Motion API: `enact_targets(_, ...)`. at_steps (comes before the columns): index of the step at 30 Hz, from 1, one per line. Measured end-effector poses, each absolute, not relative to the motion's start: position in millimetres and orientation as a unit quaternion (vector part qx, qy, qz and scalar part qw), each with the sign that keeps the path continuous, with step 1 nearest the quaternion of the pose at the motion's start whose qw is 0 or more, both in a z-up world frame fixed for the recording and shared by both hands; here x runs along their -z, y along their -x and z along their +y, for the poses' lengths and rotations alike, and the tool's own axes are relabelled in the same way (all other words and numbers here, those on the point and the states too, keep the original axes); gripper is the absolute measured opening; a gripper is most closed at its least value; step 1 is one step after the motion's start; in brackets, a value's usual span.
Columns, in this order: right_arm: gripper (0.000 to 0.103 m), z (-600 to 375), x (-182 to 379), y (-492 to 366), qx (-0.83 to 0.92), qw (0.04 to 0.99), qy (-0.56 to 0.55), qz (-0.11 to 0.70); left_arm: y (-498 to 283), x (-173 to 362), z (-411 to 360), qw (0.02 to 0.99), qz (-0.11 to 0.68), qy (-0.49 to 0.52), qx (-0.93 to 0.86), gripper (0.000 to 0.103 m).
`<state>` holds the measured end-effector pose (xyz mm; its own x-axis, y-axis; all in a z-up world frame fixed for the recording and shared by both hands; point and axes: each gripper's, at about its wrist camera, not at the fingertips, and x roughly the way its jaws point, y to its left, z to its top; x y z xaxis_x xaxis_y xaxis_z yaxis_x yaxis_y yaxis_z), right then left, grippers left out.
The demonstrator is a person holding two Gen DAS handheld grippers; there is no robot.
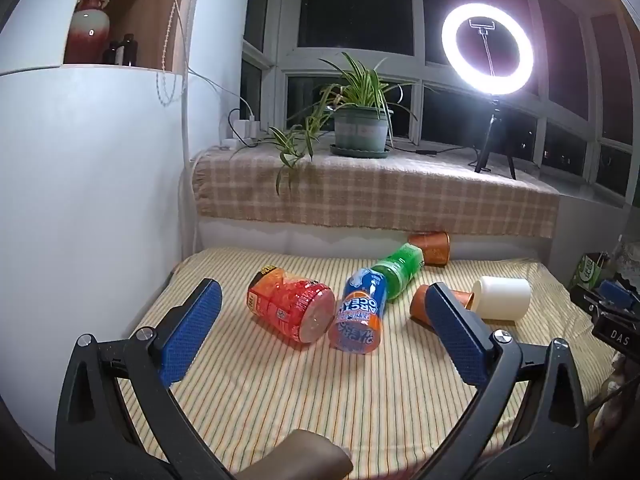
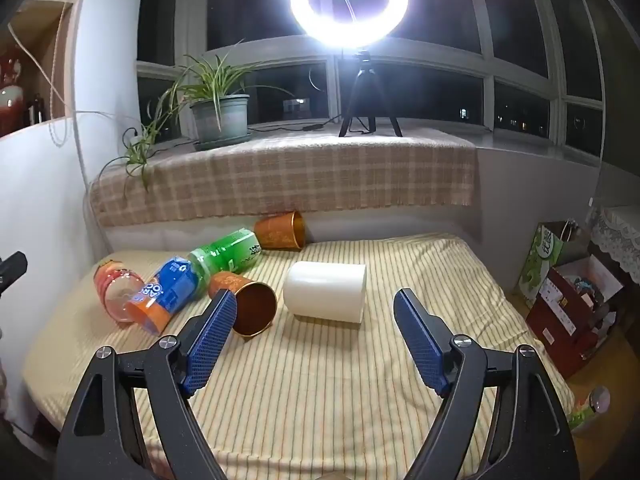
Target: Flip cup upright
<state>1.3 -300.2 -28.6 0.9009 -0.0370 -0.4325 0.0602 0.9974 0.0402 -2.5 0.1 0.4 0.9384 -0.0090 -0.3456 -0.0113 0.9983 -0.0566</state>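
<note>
A white cup lies on its side on the striped cloth, also in the left wrist view. A copper cup lies on its side just left of it, its mouth toward me. A second copper cup lies on its side at the back. My right gripper is open and empty, just short of the white cup. My left gripper is open and empty, short of the bottles.
Three bottles lie on the cloth: a red one, a blue and orange one and a green one. A plaid-covered sill behind holds a potted plant and a ring light. Boxes stand at the right.
</note>
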Motion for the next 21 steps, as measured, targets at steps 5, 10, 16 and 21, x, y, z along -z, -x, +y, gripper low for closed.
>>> enact_targets(5,0.081,-303,26,-1,0.028,0.976,-0.022,0.215,2,-1,-2,0.982,0.189,0.021,-0.002,0.103)
enact_targets(10,0.081,-295,19,-5,0.021,0.974,-0.024,0.223,0,-1,5,0.983,0.183,0.027,-0.01,0.103)
enact_targets(16,0.081,-298,23,-5,0.024,0.974,-0.026,0.226,0,-9,8,0.983,0.182,0.023,-0.019,0.103)
enact_targets(21,0.081,-299,23,-6,0.025,0.974,-0.026,0.223,-2,-10,8,0.983,0.18,0.023,-0.02,0.103)
